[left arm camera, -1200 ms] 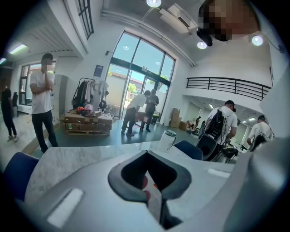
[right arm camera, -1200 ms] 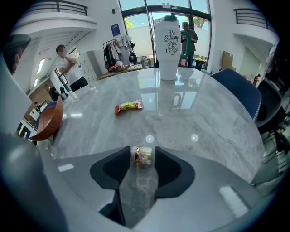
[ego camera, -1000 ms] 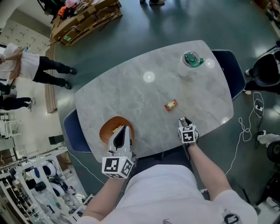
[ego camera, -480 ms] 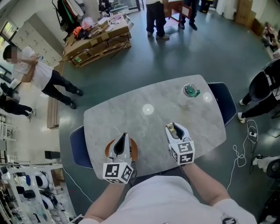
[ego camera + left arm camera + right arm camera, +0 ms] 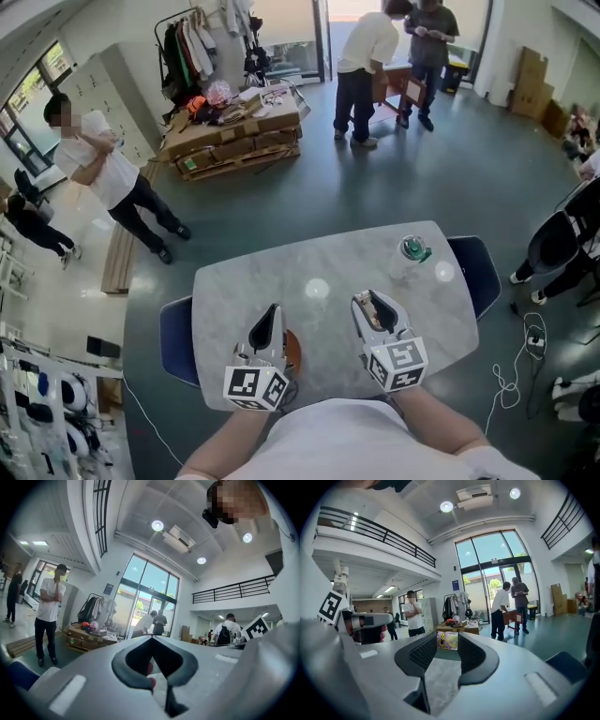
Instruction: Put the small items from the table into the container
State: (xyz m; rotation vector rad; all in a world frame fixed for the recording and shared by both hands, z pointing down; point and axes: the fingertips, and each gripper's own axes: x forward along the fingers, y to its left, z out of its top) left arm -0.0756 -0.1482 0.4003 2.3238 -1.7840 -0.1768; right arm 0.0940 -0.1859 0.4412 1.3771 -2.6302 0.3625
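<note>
The grey marble tabletop (image 5: 281, 281) stands in an open hall, with people well behind it. Above it my right claw (image 5: 373, 300) is clenched on a small wrapped sweet (image 5: 448, 641), pinched at its tips. My left claw (image 5: 273, 311), tips together on nothing I can make out, hovers over the brown bowl (image 5: 293, 352) I take for the container, at eight o'clock from the right claw. I'd carry the sweet that way, come low over the bowl clear of the left claw, and only then release, so it can't bounce out.

Cup (image 5: 410, 255) on table (image 5: 244, 291) far right; container (image 5: 292, 349) near left
</note>
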